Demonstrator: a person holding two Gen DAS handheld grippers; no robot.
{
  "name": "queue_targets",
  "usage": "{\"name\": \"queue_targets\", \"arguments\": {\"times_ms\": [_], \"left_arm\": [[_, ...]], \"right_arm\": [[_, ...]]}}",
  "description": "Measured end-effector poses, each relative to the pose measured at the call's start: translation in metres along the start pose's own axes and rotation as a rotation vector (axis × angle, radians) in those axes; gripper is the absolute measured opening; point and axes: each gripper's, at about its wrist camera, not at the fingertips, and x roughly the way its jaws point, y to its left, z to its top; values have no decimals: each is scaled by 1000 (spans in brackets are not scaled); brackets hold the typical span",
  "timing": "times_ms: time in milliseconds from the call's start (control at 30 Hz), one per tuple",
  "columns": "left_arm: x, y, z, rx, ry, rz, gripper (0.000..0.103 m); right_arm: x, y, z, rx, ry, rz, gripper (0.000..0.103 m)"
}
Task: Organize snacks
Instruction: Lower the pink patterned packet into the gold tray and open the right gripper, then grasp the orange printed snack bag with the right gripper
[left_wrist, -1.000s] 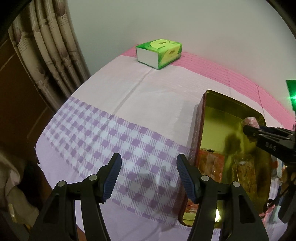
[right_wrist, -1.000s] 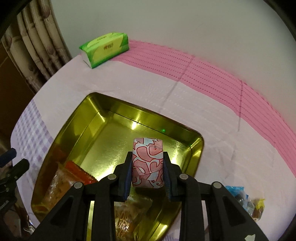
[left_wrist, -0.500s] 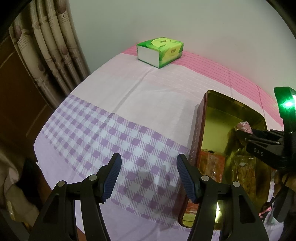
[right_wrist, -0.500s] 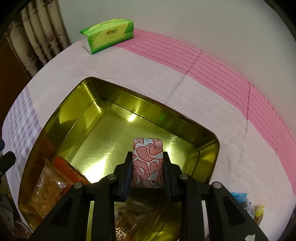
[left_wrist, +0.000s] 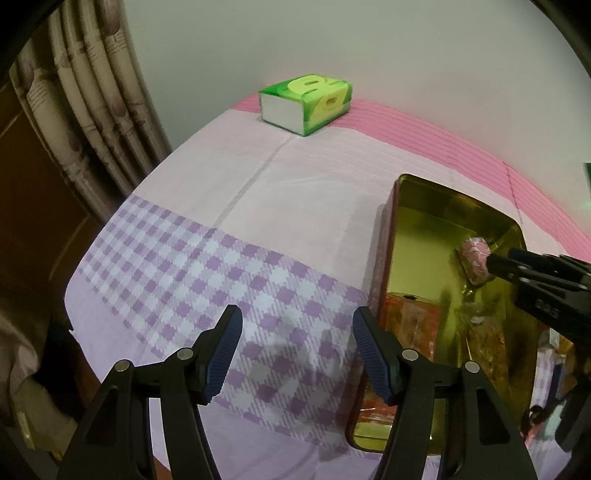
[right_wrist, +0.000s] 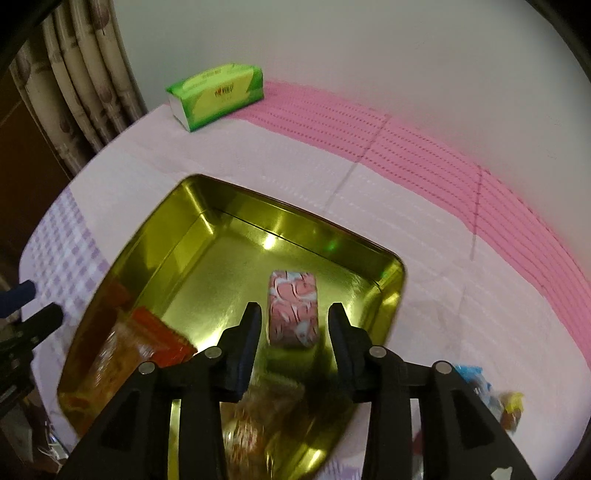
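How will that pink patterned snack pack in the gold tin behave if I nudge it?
The pink pack looks blocky with flat faces, so it should slide rather than roll. The tin floor looks smooth and shiny, so probably easily. It seems small, likely light; the right tongs are open around it.

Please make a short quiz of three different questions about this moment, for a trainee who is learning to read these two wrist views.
1. True or false: the right gripper is clamped shut on the pink snack.
2. Multiple choice: where is the tissue pack? A) inside the tin B) on the cloth near the wall C) in the left gripper
3. Fill in: the left gripper is open above the ____ part of the cloth.

Key
1. False. Its jaws stand apart, with a gap on each side of the snack, over the tin.
2. B
3. Checked (purple and white).
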Motion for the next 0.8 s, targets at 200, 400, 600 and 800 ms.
{"name": "queue_targets", "arguments": {"times_ms": [200, 400, 600, 800], "left_arm": [[-1, -5, -1, 13, 1, -15, 64], [-2, -6, -2, 20, -2, -9, 64], [-2, -10, -4, 39, -5, 0, 64], [-3, -14, -5, 58, -14, 7, 64]], "right_arm": [[-44, -29, -36, 36, -32, -10, 37], [-75, -90, -73, 146, -29, -93, 37], [-82, -142, -97, 258, 11, -130, 40], [-62, -158, -110, 302, 72, -97, 42]]}}
